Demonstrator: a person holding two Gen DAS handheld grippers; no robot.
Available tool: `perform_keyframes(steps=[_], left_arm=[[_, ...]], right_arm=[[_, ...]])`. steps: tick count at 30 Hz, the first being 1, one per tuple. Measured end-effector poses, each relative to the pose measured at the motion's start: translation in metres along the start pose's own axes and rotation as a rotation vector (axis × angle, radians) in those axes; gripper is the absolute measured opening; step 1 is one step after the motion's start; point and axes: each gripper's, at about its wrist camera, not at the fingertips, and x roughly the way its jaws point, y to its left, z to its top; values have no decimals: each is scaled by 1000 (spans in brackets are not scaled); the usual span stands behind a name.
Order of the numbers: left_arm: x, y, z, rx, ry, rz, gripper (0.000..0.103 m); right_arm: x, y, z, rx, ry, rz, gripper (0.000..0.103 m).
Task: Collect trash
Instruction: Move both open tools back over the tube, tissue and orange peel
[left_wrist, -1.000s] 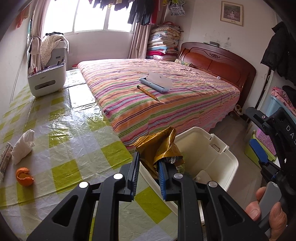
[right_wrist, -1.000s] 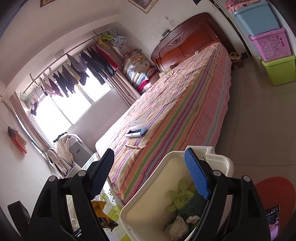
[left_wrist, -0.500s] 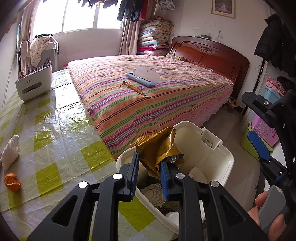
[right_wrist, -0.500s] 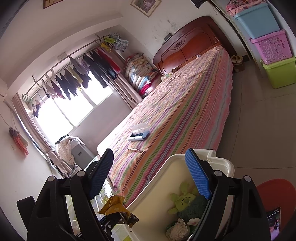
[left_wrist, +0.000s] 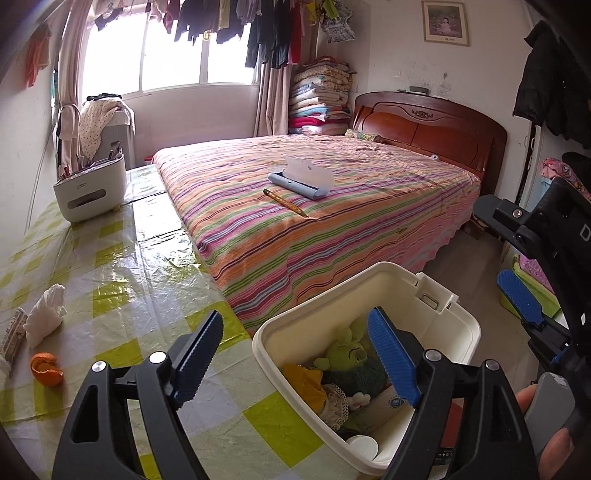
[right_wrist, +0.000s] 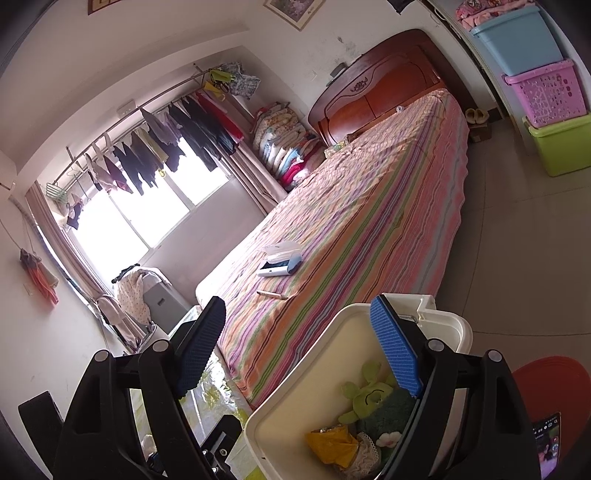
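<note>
My left gripper (left_wrist: 295, 316) hovers over the near corner of a white bin (left_wrist: 314, 310), its jaws opening with nothing between them. A crumpled gold wrapper (left_wrist: 304, 384) lies inside the bin beside a green plush toy (left_wrist: 347, 350). The right wrist view also shows the wrapper (right_wrist: 332, 446) inside the bin (right_wrist: 295, 384). My right gripper (right_wrist: 298, 304) stands open above the bin's far side, holding nothing. On the checked table (left_wrist: 129, 277) an orange peel (left_wrist: 46, 369) and a crumpled white tissue (left_wrist: 46, 314) lie at the left.
A striped bed (left_wrist: 314, 221) with a blue case (left_wrist: 299, 181) and a pencil (left_wrist: 284, 202) runs along the table's far side. A white holder (left_wrist: 88, 188) stands at the table's back. Stacked plastic boxes (right_wrist: 546, 92) and a red stool (right_wrist: 546, 384) are on the right.
My left gripper carried the gold wrapper from over the table edge to above the bin, then let it go. The wrapper now lies in the bin. The right gripper stayed still.
</note>
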Motion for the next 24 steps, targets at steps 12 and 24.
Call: perform_keyframes(steps=[12, 24], left_arm=[[-13, 39, 0, -119, 6, 30, 79], [-37, 111, -9, -219, 7, 139, 79]], right_arm=[[4, 35, -21, -74, 49, 53, 81], [15, 67, -47, -121, 126, 95, 83]])
